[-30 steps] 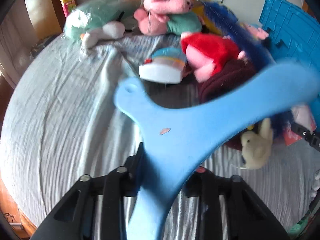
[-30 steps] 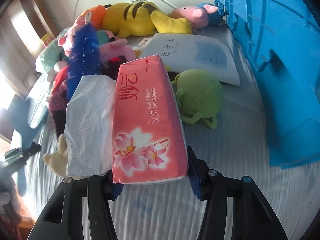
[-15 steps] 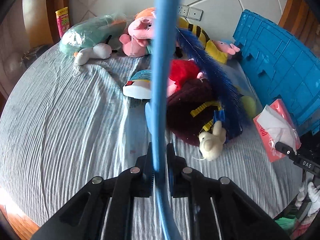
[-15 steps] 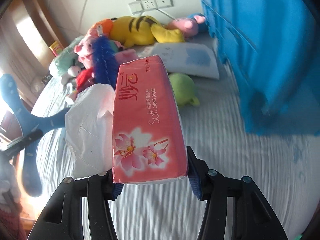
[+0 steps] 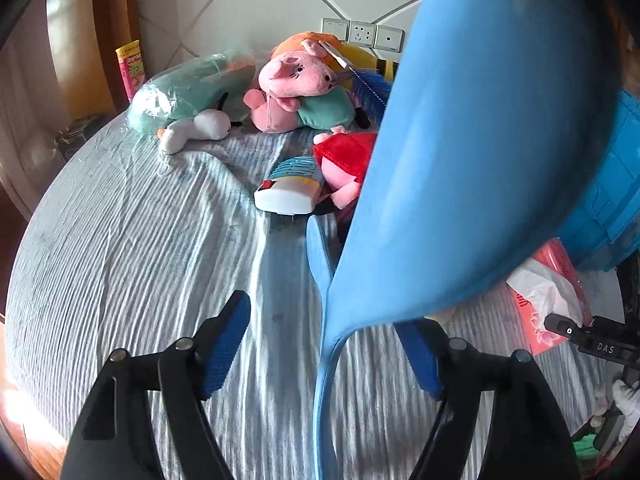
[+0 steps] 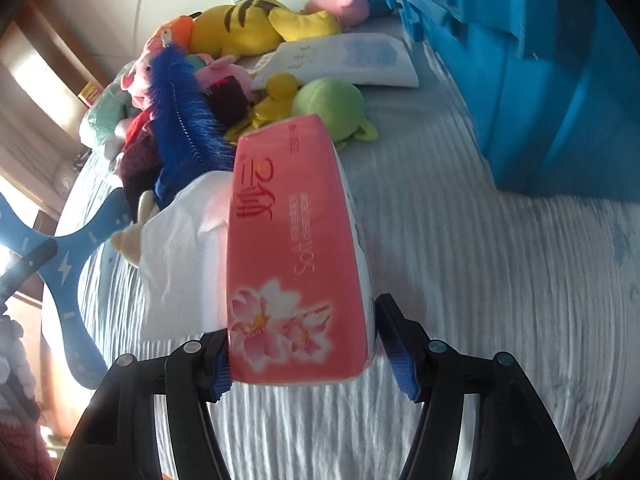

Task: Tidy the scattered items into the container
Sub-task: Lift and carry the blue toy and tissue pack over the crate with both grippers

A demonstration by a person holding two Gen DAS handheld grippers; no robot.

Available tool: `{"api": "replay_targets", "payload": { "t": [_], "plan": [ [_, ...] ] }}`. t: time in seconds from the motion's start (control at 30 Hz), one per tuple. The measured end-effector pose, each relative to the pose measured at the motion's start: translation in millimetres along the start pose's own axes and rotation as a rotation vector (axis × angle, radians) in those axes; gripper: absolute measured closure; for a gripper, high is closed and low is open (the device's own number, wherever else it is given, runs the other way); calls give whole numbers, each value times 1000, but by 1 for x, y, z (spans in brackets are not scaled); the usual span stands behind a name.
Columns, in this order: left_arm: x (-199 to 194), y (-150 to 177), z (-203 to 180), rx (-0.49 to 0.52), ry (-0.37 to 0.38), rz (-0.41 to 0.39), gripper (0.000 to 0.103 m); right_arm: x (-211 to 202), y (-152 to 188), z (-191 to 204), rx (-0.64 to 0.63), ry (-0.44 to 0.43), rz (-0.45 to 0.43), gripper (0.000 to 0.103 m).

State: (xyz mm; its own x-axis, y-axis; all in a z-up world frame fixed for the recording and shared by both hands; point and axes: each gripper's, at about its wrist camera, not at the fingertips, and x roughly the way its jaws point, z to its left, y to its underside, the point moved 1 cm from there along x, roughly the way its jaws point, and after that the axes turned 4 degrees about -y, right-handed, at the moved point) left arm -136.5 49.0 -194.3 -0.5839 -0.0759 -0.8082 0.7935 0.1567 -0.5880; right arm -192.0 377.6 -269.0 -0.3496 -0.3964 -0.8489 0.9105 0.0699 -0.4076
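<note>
My left gripper [image 5: 324, 328] is open; the blue three-armed boomerang [image 5: 472, 152] hangs loose between its fingers, blurred and close to the lens. It also shows in the right wrist view [image 6: 76, 248]. My right gripper [image 6: 304, 344] has its jaws spread; the pink tissue pack [image 6: 296, 264] sits between them, tilted, its right side off the pad, with a white tissue [image 6: 184, 248] sticking out. The pack also shows in the left wrist view [image 5: 552, 300]. The blue crate [image 6: 540, 60] stands on the right.
Everything lies on a grey striped bed [image 5: 132, 240]. Plush toys pile at the headboard: a pink pig [image 5: 296, 80], a yellow tiger [image 6: 256, 28], a green toy [image 6: 332, 108], a blue duster [image 6: 180, 120], a white pack [image 6: 344, 60], a small white box [image 5: 288, 192].
My left gripper has opened and the boomerang swung from edge-on to broadside, loose. My right gripper has opened and the tissue pack has tipped forward. The right gripper has dropped toward the bed.
</note>
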Motion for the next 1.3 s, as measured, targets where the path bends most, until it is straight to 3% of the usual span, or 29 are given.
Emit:
{"api": "replay_targets", "payload": {
  "t": [0.03,0.07,0.27,0.43,0.6,1.0,1.3],
  "plan": [
    [0,0,-1,3,1,7,80,0,-1,0,-3,-2,-3,41],
    [0,0,-3,7,2,13,93,0,-1,1,-5,-1,-4,44],
    [-31,-13,-13,55,23,-23,95,-11,-8,4,17,-37,-23,47],
    [-64,-36,-22,90,45,-88,95,-39,-21,14,28,-126,-91,47],
    [-88,-56,-31,113,53,-141,95,-75,-37,37,-29,-156,-166,47],
    [-127,-90,-46,158,84,-214,95,-140,-66,77,-120,-155,-304,47],
    [-146,-103,-48,182,102,-245,95,-164,-73,95,-151,-121,-351,47]
  ]
}}
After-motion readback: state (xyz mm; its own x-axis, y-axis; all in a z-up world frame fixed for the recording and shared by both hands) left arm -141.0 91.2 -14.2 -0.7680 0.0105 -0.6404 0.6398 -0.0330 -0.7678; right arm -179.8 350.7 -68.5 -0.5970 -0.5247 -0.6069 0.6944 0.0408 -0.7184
